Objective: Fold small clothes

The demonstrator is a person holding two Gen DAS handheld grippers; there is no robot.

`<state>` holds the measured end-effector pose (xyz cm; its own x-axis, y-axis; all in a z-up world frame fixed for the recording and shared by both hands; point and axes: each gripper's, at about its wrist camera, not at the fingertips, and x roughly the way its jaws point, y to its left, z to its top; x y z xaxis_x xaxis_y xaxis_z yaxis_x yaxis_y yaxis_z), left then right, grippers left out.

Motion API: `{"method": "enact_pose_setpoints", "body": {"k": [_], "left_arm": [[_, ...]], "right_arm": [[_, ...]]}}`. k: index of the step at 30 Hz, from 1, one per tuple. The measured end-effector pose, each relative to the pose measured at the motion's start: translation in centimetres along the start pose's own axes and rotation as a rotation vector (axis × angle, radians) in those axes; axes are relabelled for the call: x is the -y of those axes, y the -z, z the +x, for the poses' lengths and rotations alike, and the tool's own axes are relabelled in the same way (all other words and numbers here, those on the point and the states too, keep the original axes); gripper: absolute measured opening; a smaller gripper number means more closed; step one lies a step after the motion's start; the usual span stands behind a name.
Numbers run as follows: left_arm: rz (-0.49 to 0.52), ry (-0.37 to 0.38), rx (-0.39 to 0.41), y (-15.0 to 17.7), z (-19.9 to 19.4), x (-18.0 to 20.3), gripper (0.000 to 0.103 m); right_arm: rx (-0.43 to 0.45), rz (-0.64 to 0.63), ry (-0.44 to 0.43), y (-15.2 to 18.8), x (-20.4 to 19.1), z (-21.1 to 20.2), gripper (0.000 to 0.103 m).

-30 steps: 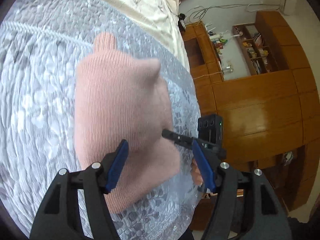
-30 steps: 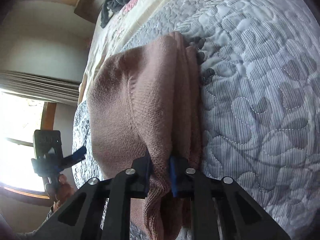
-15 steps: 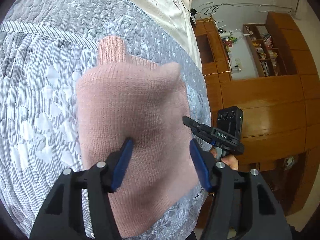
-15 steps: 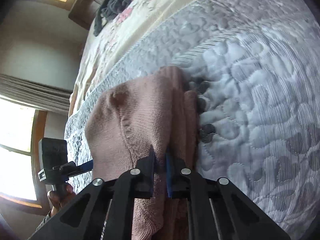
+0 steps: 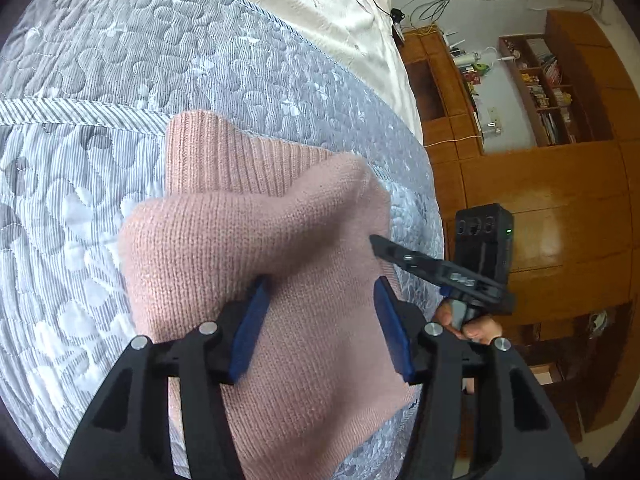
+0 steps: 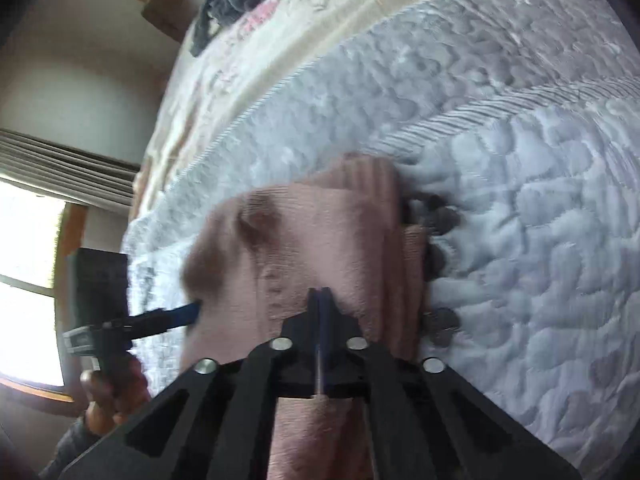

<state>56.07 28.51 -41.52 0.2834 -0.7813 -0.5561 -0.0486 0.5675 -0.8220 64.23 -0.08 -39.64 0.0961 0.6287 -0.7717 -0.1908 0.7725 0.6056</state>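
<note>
The left gripper (image 5: 318, 320), fingers still apart, has closed in over the pink sweater (image 5: 256, 264) on the bed (image 5: 80, 184); the right gripper (image 6: 320, 300) (earlier pinching knit) now shows fingers together, empty.

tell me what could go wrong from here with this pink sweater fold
The right gripper is shut, but the view is blurred and whether any knit is between its pads is unclear; a thin pinch could slip and let the pink sweater flop open. The left gripper is open over the fabric and holds nothing, so nothing steadies the raised fold. The sweater also lies near the quilt edge and could slide off.
</note>
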Motion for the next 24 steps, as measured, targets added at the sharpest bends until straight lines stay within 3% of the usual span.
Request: {"method": "enact_pose_setpoints", "body": {"k": [4,8,10,11,13,15,19,21,24], "left_arm": [[0.022,-0.029,0.018,0.5,-1.1,1.4,0.051],[0.137,0.035,0.033,4.0,-4.2,3.7,0.051],[0.140,-0.014,-0.009,5.5,-3.2,3.0,0.050],[0.124,-0.044,-0.034,5.9,-2.2,2.1,0.048],[0.098,-0.068,-0.040,6.1,-1.0,0.8,0.029],[0.049,-0.068,-0.027,5.8,-1.3,0.3,0.025],[0.095,-0.030,0.013,7.3,-4.2,2.5,0.042],[0.125,-0.069,0.006,8.8,-4.1,2.8,0.046],[0.105,-0.166,-0.043,9.7,-1.8,1.3,0.039]], "right_arm": [[0.047,0.009,-0.021,0.5,-0.3,-2.2,0.002],[0.008,-0.102,-0.132,3.7,-3.8,-3.9,0.004],[-0.040,-0.147,-0.069,5.3,-3.9,-2.5,0.001],[-0.044,-0.145,-0.023,5.7,-3.1,-1.9,0.000],[-0.020,-0.085,-0.017,5.8,-1.1,-2.0,0.000],[0.004,-0.066,-0.003,6.0,-1.3,-3.0,0.000],[-0.004,-0.147,-0.059,8.3,-4.6,-5.0,0.004],[-0.025,-0.174,-0.031,9.5,-5.0,-4.4,0.005],[-0.031,-0.131,0.035,9.9,-2.8,-2.8,0.000]]}}
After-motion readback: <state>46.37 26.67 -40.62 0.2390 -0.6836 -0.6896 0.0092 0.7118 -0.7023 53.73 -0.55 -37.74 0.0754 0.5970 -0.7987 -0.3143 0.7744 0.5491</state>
